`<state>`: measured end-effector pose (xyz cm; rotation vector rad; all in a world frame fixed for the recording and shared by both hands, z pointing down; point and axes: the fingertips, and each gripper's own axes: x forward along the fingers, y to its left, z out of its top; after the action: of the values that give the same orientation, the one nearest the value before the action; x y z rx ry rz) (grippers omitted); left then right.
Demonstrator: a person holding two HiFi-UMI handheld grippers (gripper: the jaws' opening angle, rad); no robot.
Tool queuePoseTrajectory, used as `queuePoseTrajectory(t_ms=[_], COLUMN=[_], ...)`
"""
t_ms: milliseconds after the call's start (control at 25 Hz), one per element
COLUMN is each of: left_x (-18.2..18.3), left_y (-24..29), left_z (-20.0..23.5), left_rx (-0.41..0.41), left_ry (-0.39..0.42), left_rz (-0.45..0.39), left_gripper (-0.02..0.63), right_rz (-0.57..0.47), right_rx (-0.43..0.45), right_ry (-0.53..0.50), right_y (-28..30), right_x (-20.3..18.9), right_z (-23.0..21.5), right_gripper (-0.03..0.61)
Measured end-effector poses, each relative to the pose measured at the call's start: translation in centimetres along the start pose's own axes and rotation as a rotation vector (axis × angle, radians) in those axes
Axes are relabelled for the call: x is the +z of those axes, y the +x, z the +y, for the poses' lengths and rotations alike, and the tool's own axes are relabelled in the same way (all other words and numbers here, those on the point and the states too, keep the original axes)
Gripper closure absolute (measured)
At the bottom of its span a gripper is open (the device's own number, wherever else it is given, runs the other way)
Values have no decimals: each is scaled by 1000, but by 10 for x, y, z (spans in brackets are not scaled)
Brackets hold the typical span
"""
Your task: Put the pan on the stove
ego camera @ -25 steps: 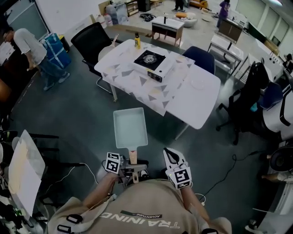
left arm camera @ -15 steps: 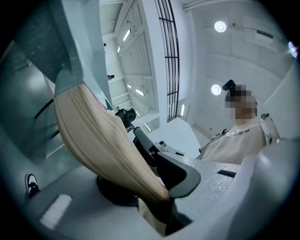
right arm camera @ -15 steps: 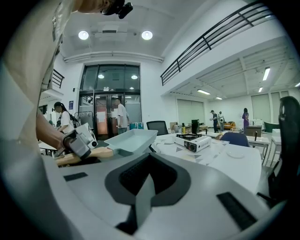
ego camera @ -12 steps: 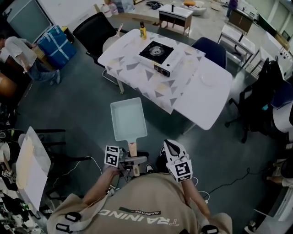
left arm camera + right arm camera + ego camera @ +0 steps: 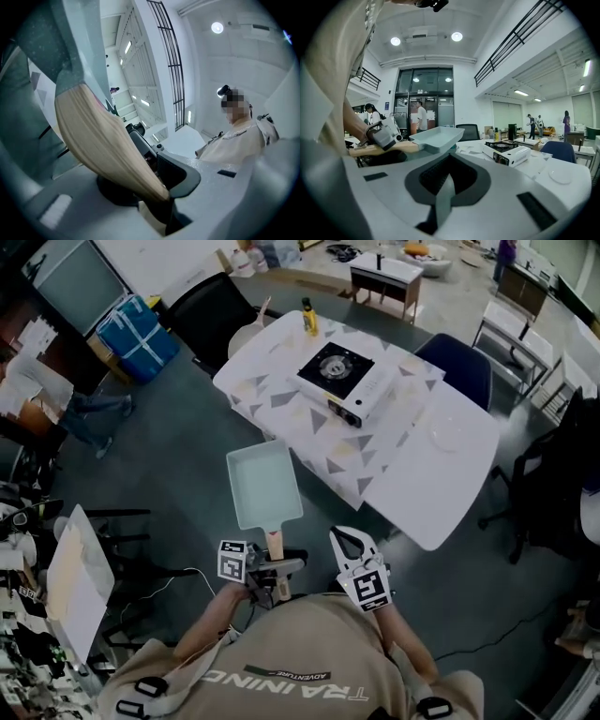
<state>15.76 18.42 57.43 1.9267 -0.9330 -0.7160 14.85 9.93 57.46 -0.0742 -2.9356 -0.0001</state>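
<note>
A pale green rectangular pan (image 5: 264,486) with a wooden handle (image 5: 275,546) is held level in front of the person, short of the table. My left gripper (image 5: 272,570) is shut on that handle, which fills the left gripper view as a tan bar (image 5: 103,140). The right gripper (image 5: 345,542) hangs beside it with its jaws together and nothing in them. A white portable stove (image 5: 343,381) with a black burner stands on the white patterned table (image 5: 422,474), well beyond the pan. In the right gripper view the pan (image 5: 438,137) is left of the stove (image 5: 506,152).
On the table are a yellow bottle (image 5: 307,317) at the far corner and a white plate (image 5: 447,434) to the stove's right. A black chair (image 5: 211,320) and a blue chair (image 5: 459,371) stand behind the table. Dark floor lies between me and the table.
The pan stays in my left gripper. In the head view the table and stove have shifted to the right and look slightly nearer. The right gripper holds its place.
</note>
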Motion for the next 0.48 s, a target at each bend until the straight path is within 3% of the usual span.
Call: queuePoseTrajectory(t_ms=[200,480], left_x=[25,53], left_y=[8,-1], left_z=[18,41], left_rx=[9,27], left_ry=[-22,-37], left_rz=[-66,-53], left_gripper=[502,502], right_rz=[15,35], right_rx=[58,49], right_ry=[8,7], right_y=[27,68], right_x=[-9,-6], right_z=[-19,-48], right_gripper=[575,575])
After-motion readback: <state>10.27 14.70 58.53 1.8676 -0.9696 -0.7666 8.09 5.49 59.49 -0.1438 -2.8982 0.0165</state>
